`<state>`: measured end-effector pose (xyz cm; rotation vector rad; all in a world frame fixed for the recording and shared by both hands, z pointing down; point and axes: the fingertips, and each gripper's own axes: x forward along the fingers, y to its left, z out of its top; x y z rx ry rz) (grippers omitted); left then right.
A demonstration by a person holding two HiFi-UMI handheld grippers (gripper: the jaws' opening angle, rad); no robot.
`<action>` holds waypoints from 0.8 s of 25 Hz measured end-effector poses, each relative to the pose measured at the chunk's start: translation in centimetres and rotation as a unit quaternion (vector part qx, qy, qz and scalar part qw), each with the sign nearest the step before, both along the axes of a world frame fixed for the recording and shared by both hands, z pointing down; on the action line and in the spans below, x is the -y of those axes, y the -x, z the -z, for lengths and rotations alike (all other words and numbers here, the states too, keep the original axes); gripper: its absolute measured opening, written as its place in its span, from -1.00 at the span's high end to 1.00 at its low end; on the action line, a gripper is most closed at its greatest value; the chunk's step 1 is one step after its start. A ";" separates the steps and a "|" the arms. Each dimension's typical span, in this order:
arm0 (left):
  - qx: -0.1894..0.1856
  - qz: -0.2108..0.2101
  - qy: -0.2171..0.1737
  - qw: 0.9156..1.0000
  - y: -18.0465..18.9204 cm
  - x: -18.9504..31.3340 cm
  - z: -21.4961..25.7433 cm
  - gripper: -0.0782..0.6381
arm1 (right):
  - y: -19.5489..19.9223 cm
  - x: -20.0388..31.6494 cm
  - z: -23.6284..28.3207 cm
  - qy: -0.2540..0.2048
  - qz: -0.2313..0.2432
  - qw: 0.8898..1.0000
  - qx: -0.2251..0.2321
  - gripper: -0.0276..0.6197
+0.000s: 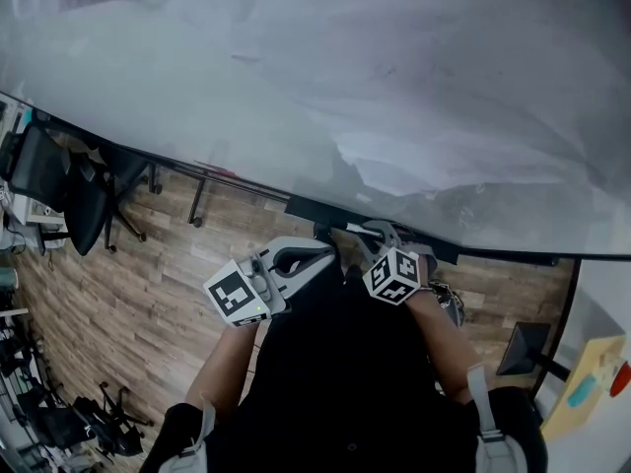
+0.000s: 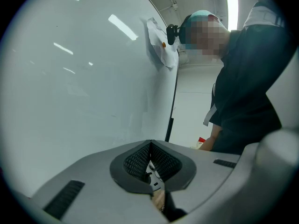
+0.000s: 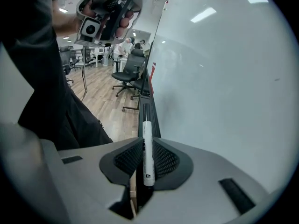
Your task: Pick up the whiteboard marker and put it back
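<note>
The whiteboard marker (image 3: 147, 157), white with a black cap, is clamped between the jaws of my right gripper (image 3: 146, 158) and points along the black tray (image 3: 145, 112) under the whiteboard (image 3: 224, 78). In the head view the right gripper (image 1: 369, 235) is close to the tray (image 1: 306, 208), and I cannot make out the marker there. My left gripper (image 1: 329, 254) hangs just left of it. Its jaws are shut with nothing between them (image 2: 150, 144), facing the whiteboard (image 2: 84, 78). The right gripper view also catches the left gripper (image 3: 100, 8), held up in a hand.
Black office chairs (image 1: 69, 193) stand on the wooden floor at the left, and more chairs (image 3: 131, 68) further along the board. Papers (image 2: 161, 45) are stuck to the board. A yellow board (image 1: 582, 382) leans at the lower right.
</note>
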<state>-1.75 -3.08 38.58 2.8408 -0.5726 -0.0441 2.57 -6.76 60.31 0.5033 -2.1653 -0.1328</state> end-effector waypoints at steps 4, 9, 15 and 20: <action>0.000 0.004 0.002 1.000 0.3 -0.1 -0.4 0.75 | 0.1 0.1 -0.6 -0.004 -0.003 1.000 -0.013 0.69; 0.002 0.007 0.008 1.000 0.5 -0.3 -0.7 0.75 | 0.3 0.3 -1.1 -0.004 -0.009 1.000 -0.025 0.69; 0.005 0.006 0.013 1.000 0.3 -0.8 -1.1 0.75 | 0.3 0.3 -1.6 -0.006 -0.008 0.999 -0.036 0.69; 0.003 0.011 0.011 1.000 0.6 -0.7 -0.9 0.75 | 0.4 0.2 -2.0 0.002 -0.006 0.999 -0.041 0.69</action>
